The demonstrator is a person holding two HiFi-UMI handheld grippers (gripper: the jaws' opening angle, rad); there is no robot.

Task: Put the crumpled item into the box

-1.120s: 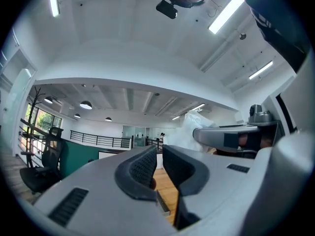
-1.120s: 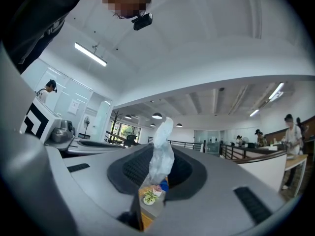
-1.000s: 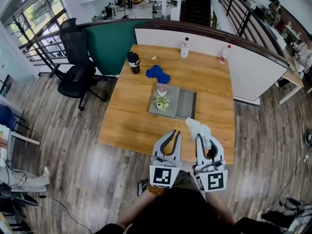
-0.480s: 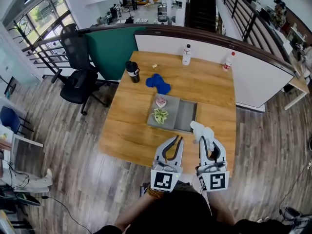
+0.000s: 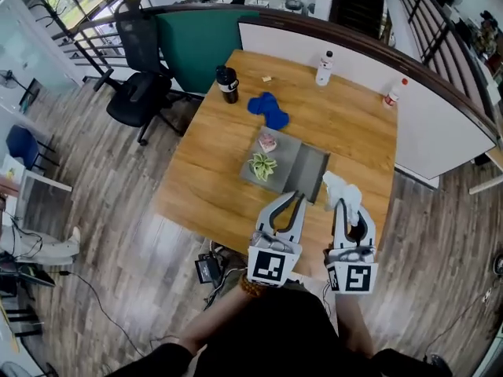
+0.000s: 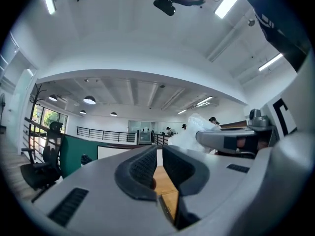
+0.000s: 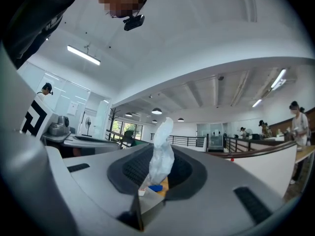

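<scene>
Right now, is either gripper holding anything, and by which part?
The right gripper is shut on the crumpled white item, pinching its lower end; the rest sticks out past the jaws. The left gripper holds nothing.

The worktop (image 5: 204,187) is matt, grained wood, the box (image 5: 312,171) smooth dull grey, the crumpled item (image 5: 343,192) thin, creased, translucent white film, the blue cloth (image 5: 268,110) soft and matt, the floor (image 5: 118,210) faintly glossy grey-brown planks.
</scene>
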